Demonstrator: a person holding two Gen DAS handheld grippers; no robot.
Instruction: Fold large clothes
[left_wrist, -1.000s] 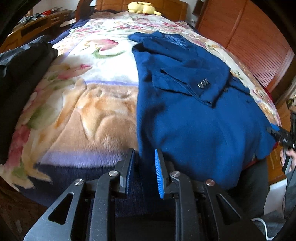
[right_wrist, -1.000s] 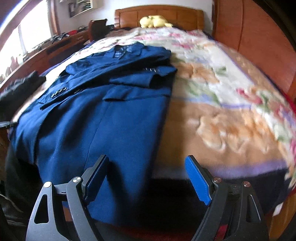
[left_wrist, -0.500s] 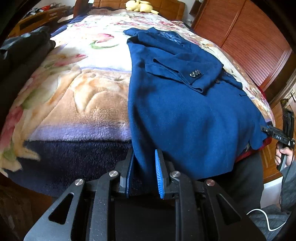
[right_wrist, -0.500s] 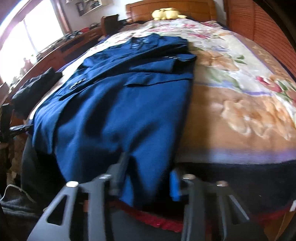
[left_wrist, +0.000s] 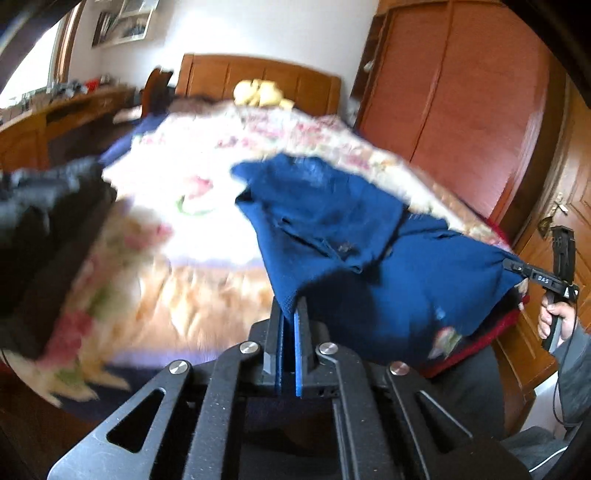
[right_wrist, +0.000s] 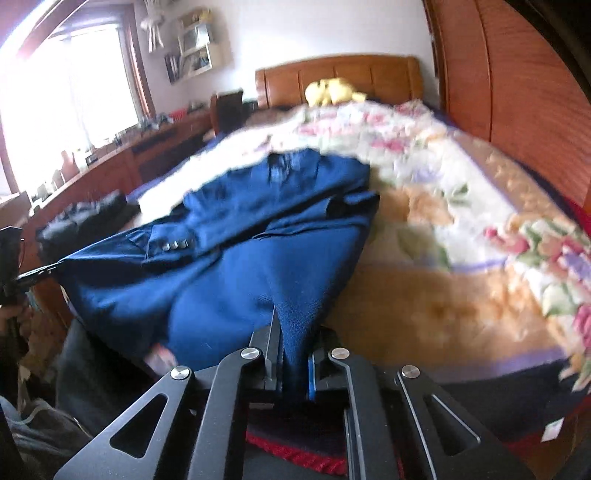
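The left gripper (left_wrist: 289, 325) and right gripper (right_wrist: 293, 332) each pinch a bottom corner of the blue jacket (left_wrist: 332, 221), lifted off the foot edge of the bed (right_wrist: 424, 288). Sleeves look folded in; folding the hem toward the collar remains.

Daylight only, coming from the window (right_wrist: 55, 96) on the left, which is blown out to pure white in the right wrist view. The pale part of the blanket (left_wrist: 207, 206) is clipped white in the left wrist view too. Glossy wardrobe (left_wrist: 480, 110) shows soft sheen. Heavy motion blur across both frames: bed, blanket pattern and the blue jacket (right_wrist: 229, 273) are smeared, worst at mid-range. The claw bodies in the foreground stay sharp. Strong fisheye bending, black vignette in the corners. Deep shadow under the lifted jacket hem.
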